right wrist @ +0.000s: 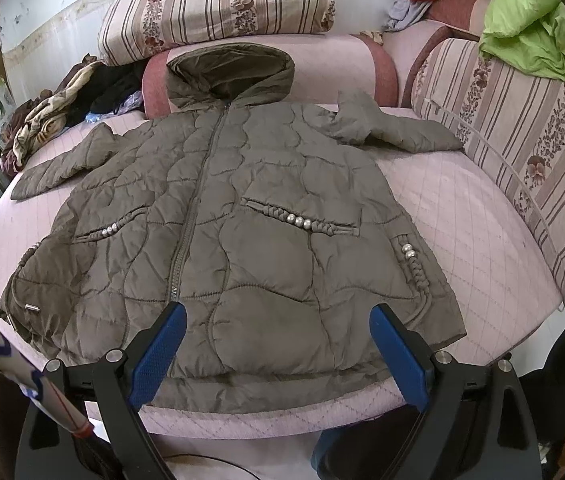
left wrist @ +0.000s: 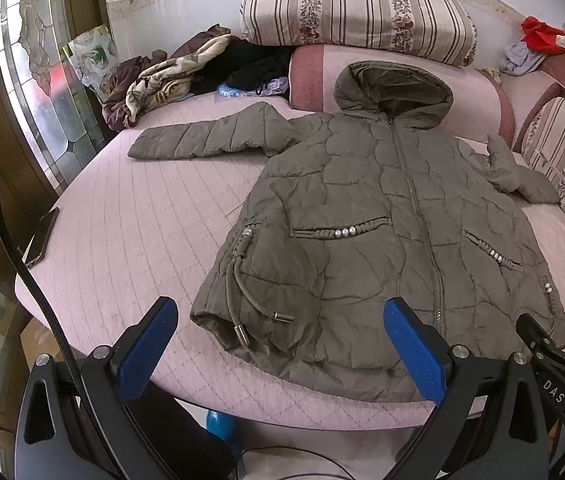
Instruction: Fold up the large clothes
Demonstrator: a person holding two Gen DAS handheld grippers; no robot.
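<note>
An olive quilted hooded jacket (left wrist: pixel 382 216) lies flat, zipped, front up on a pink quilted bed (left wrist: pixel 130 216). Its hood rests against a pink bolster and both sleeves are spread out sideways. It also shows in the right wrist view (right wrist: pixel 242 216). My left gripper (left wrist: pixel 282 344) is open and empty, hovering over the jacket's hem at its left corner. My right gripper (right wrist: pixel 278 344) is open and empty over the hem at the right half. The right gripper's tip shows in the left wrist view (left wrist: pixel 550 340).
A phone (left wrist: pixel 42 236) lies at the bed's left edge. Crumpled clothes (left wrist: pixel 170 76) are piled at the back left. A striped folded quilt (left wrist: pixel 358 12) sits on the pink bolster (left wrist: pixel 314 76). A striped cushion (right wrist: pixel 522 152) with a green cloth (right wrist: pixel 534 32) lines the right side.
</note>
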